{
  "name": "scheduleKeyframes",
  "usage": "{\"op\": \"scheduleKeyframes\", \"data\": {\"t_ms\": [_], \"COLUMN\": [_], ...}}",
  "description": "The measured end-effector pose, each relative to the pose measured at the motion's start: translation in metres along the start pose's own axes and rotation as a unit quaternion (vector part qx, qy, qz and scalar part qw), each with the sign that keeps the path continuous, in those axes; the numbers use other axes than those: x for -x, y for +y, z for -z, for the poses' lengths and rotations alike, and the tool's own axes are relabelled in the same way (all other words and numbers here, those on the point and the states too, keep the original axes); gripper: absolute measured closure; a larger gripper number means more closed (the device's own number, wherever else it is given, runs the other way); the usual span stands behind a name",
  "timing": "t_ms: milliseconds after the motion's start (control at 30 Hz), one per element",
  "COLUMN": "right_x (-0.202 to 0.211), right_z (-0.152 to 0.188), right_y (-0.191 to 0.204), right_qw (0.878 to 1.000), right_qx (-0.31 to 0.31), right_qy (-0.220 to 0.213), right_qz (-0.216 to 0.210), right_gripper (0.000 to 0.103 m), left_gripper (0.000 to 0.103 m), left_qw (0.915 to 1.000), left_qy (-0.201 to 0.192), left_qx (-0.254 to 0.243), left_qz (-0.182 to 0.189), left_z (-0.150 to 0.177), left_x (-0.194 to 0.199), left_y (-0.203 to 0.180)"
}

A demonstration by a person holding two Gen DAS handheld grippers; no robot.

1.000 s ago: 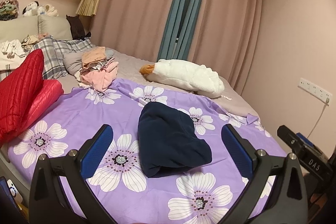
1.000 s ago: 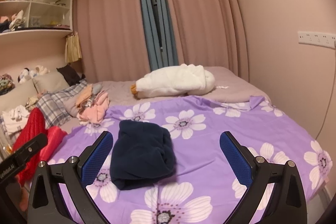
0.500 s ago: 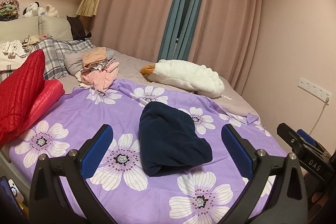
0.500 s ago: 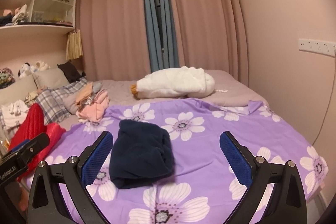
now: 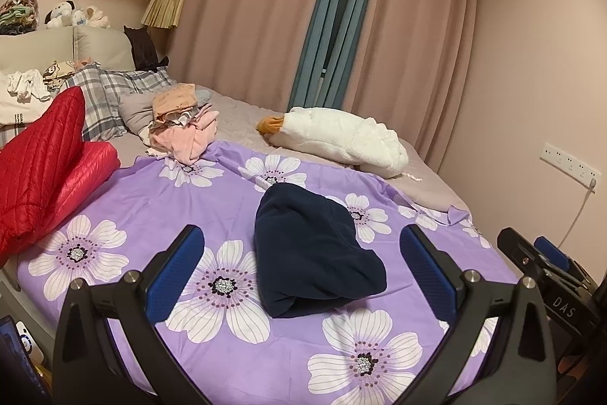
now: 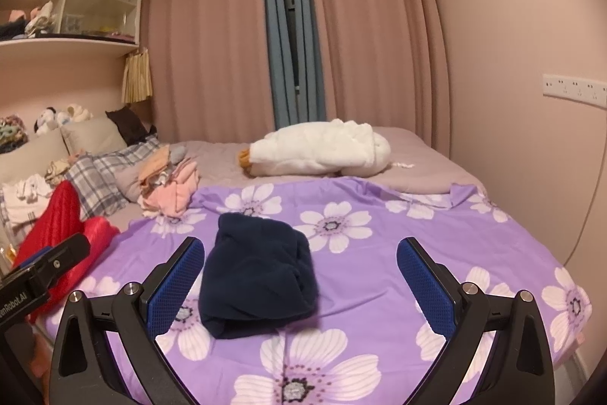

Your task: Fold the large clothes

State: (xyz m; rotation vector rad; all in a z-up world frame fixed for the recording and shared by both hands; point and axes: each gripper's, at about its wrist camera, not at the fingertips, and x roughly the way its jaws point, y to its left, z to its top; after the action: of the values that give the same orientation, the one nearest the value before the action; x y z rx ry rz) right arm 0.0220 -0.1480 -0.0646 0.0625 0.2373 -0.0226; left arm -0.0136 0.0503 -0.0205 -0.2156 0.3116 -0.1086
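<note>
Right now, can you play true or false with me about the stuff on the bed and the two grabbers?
1. The dark blue garment lies on the purple flowered sheet. True.
2. The left gripper is squeezing the garment. False: it is open, holding nothing.
3. The right gripper is open. True.
4. The white plush toy sits on the red quilted jacket. False: it lies apart, near the curtains.
</note>
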Motion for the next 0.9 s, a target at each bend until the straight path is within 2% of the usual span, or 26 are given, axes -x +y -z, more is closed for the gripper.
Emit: {"op": "scheduleKeyframes", "data": {"t_ms": [900], "right_x": [-0.002], "right_z": [0.004], "right_y": [0.01], "right_qw": [1.0], "right_qx": [0.01], "right_qy": [0.008], "right_qz": [0.008], "right_gripper": [0.002], "left_gripper": [0.0], "left_qw": [0.9997], "left_qy": [0.013], "left_qx": [-0.022], "left_qz": [-0.004], "left_z": [0.002], "left_x": [-0.004], "left_y": [-0.008]}}
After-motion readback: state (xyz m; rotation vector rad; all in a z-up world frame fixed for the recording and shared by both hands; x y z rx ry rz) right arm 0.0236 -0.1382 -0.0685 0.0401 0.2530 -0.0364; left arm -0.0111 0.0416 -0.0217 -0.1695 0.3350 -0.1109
